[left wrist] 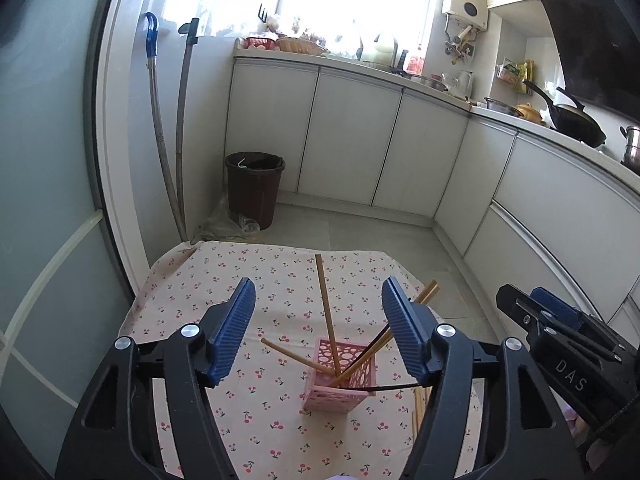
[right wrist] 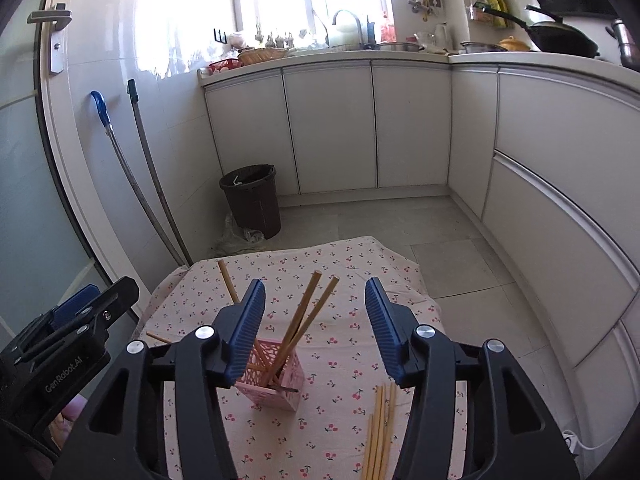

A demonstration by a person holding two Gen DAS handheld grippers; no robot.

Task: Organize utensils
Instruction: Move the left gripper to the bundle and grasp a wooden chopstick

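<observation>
A pink lattice holder (left wrist: 338,384) (right wrist: 280,376) stands on the cherry-print tablecloth (left wrist: 240,272) (right wrist: 360,264). Several wooden chopsticks (left wrist: 326,304) (right wrist: 308,312) and a dark one (left wrist: 376,346) lean out of it in different directions. More wooden chopsticks lie loose (right wrist: 380,428) (left wrist: 418,412) on the cloth to the holder's right. My left gripper (left wrist: 319,292) hovers over the holder, open, with only the leaning sticks showing in the gap. My right gripper (right wrist: 316,284) is also open just above the holder and grips nothing. Each gripper shows at the edge of the other's view (left wrist: 552,312) (right wrist: 92,304).
A dark waste bin (left wrist: 254,188) (right wrist: 252,200) stands on the tiled floor beyond the table, beside two mop handles (left wrist: 168,160) against the wall. White cabinets (right wrist: 332,128) with a cluttered counter run along the back and right. A glass door is at the left.
</observation>
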